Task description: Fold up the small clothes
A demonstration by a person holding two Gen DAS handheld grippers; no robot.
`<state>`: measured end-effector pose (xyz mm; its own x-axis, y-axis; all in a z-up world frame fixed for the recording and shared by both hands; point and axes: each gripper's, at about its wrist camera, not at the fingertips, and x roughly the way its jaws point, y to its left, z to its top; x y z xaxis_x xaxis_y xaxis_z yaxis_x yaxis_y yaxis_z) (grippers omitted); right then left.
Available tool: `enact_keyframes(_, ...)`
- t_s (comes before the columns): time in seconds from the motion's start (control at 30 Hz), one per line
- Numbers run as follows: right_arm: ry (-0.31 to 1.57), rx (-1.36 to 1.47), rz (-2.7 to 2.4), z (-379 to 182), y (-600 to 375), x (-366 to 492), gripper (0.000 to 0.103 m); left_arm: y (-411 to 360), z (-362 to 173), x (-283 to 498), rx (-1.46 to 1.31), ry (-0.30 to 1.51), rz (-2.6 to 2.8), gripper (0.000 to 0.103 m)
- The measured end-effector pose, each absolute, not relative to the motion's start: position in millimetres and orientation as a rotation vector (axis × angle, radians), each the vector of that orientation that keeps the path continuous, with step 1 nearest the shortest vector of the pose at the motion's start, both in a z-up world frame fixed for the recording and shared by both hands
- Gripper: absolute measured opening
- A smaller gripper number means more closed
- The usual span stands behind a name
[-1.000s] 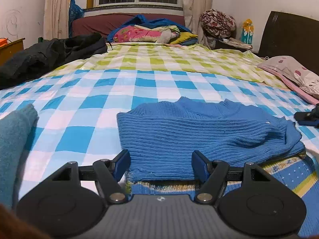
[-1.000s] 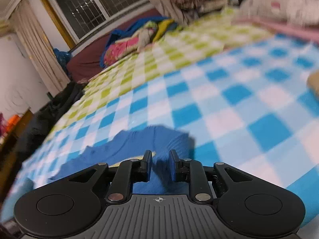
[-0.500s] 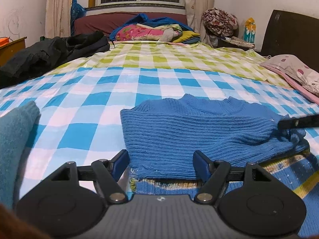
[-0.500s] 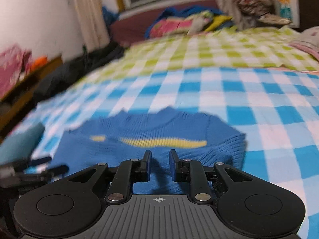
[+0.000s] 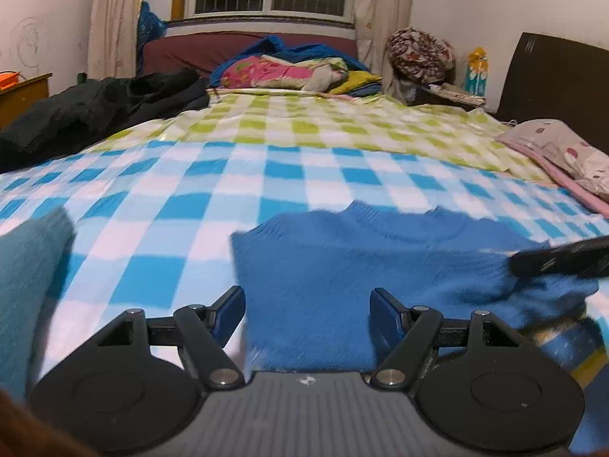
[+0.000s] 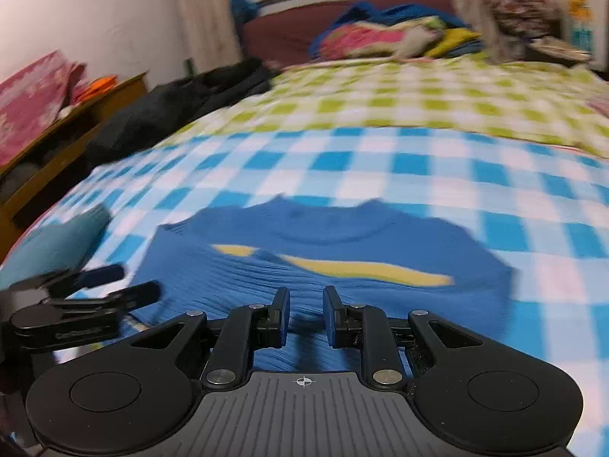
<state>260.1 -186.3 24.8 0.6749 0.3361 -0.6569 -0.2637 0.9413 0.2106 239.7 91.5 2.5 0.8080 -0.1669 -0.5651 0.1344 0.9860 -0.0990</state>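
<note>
Left wrist view — left gripper [image 5: 307,310] fingers apart over blue sweater [image 5: 365,266]; right gripper [image 6: 305,316] fingers narrowly apart — no readable writing.

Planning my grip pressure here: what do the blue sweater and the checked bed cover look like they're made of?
Blue sweater: looks like soft ribbed knit, wool or acrylic, matte; fine parallel ridges show, with a yellow band knitted across it. Checked bed cover: seems a thin, smooth woven sheet, lying flat with a slight sheen; motion blur leaves the fibre open.
</note>
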Motion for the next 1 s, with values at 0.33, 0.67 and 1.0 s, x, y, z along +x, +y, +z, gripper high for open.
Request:
enact_keyframes(0.33,0.787,0.099,0.235,-6.6,-169.6,307.4,0.017,90.7,-14.9,281.0,-0.001,0.669,-0.075,0.079)
enact_keyframes(0.67,0.763,0.082,0.193,5.9,-204.2,262.0,0.018,99.7,-10.0,245.2,-0.008,0.641,-0.097,0.079)
enact_keyframes(1.0,0.762,0.144,0.042,2.0,-258.1,235.7,0.018,89.9,-0.9,233.1,0.015,0.624,-0.092,0.079)
